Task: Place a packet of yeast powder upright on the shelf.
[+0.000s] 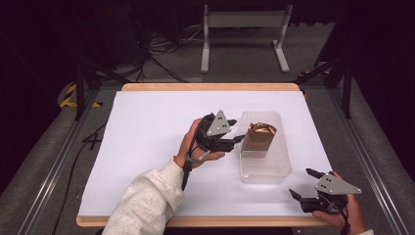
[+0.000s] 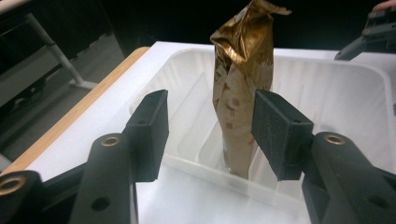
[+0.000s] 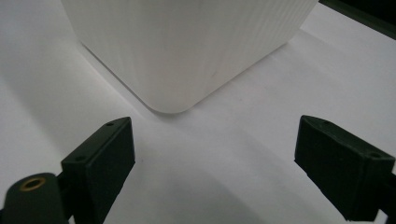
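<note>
A crumpled gold-brown paper bag (image 1: pixel 259 136) (image 2: pixel 240 88) stands upright in the far end of a translucent white plastic tub (image 1: pixel 266 169) (image 2: pixel 327 79) on the white table. My left gripper (image 1: pixel 237 130) (image 2: pixel 210 121) is at the tub's left rim, open, its jaws on either side of the bag's lower part without closing on it. My right gripper (image 1: pixel 301 182) (image 3: pixel 215 140) rests low on the table near the front right edge, open wide and holding nothing, pointing at the tub's near corner (image 3: pixel 187 51).
The white table top (image 1: pixel 156 127) has a wooden border (image 1: pixel 210 86) along its far and near edges. A white metal stand (image 1: pixel 244 29) and loose cables (image 1: pixel 166 49) are on the floor behind. Metal rails (image 1: pixel 54 166) run along both sides.
</note>
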